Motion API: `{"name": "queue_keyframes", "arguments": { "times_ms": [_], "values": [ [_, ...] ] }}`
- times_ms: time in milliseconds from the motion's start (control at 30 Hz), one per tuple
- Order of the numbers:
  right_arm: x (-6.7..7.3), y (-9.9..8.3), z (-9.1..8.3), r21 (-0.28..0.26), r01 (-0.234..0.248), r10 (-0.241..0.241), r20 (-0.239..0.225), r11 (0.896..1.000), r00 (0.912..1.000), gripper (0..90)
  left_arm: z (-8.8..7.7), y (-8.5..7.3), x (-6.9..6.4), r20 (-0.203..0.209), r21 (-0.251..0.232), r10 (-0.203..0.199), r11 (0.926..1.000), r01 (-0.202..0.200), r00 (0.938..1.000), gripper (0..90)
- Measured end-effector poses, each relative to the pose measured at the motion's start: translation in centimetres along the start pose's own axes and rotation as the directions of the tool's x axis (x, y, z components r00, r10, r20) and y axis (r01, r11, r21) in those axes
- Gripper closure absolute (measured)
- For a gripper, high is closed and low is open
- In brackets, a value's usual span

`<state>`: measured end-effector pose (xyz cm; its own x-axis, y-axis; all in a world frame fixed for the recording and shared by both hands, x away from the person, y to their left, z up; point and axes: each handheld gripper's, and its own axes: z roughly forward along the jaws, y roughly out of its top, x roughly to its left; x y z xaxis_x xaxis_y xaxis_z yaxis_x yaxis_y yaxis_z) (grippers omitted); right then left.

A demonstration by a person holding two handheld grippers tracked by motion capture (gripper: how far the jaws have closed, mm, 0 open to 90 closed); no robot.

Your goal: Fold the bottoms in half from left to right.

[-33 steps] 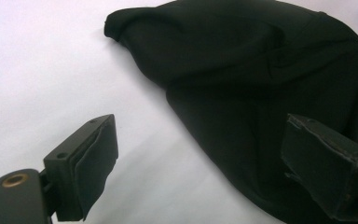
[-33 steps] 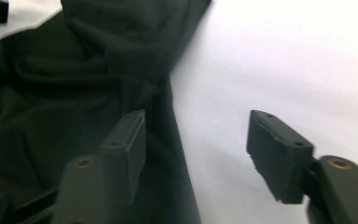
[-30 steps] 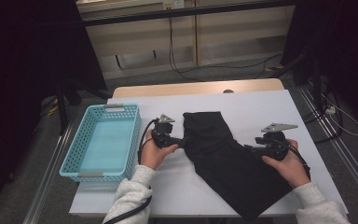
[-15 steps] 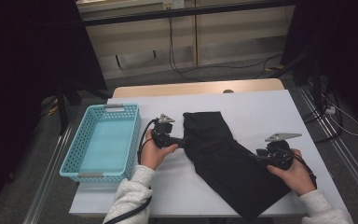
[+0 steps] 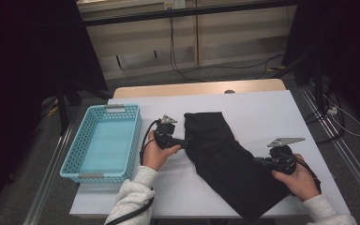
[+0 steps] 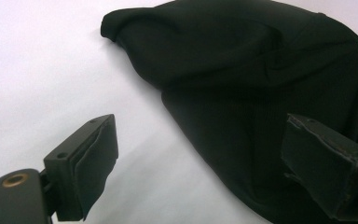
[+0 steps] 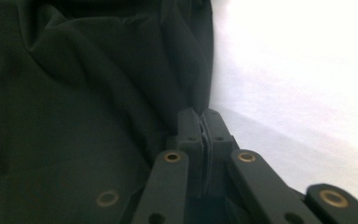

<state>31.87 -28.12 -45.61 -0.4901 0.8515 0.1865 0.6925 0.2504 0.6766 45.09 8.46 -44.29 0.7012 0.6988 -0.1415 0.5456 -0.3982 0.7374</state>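
A black garment (image 5: 225, 159) lies crumpled across the middle of the white table (image 5: 262, 108), running from its centre down to the near edge. My left gripper (image 5: 183, 142) sits at the cloth's left edge. In the left gripper view it (image 6: 200, 128) is open, one jaw over bare table and the other over the black garment (image 6: 261, 84). My right gripper (image 5: 258, 161) is at the garment's right edge. In the right gripper view it (image 7: 203, 116) is shut, with a fold of the black garment (image 7: 84, 93) running into its tips.
A light blue plastic basket (image 5: 93, 176) stands at the table's left side, close to my left hand. Bare white table stretches behind and to the right of the garment. Cables and dark stands are on the floor beyond the table.
My right hand has drawn back toward the near edge and slightly right, the garment's right edge going with it. The left gripper has stayed where it was.
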Motion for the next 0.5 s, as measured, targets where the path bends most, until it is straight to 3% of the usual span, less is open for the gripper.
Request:
{"name": "queue_keyframes", "arguments": {
  "times_ms": [200,367,500],
  "values": [
    [-1.1,0.0,-0.9,-0.007,-0.021,0.021,0.008,1.000,0.9998,88.3,0.5,0.2,-0.1,0.011,-0.005,-0.028,0.9996,0.028,0.9995,11.9],
    [-1.4,0.0,-1.3,0.010,-0.013,0.012,0.039,1.000,0.9992,88.3,1.3,0.5,-0.1,-0.006,0.004,-0.037,0.9993,0.037,0.9993,14.0],
    [-1.4,-0.1,-1.2,-0.004,-0.022,0.022,0.023,1.000,0.9995,86.7,2.2,0.8,0.2,-0.023,-0.004,-0.054,0.9985,0.054,0.9983,18.8]
  ]
}}
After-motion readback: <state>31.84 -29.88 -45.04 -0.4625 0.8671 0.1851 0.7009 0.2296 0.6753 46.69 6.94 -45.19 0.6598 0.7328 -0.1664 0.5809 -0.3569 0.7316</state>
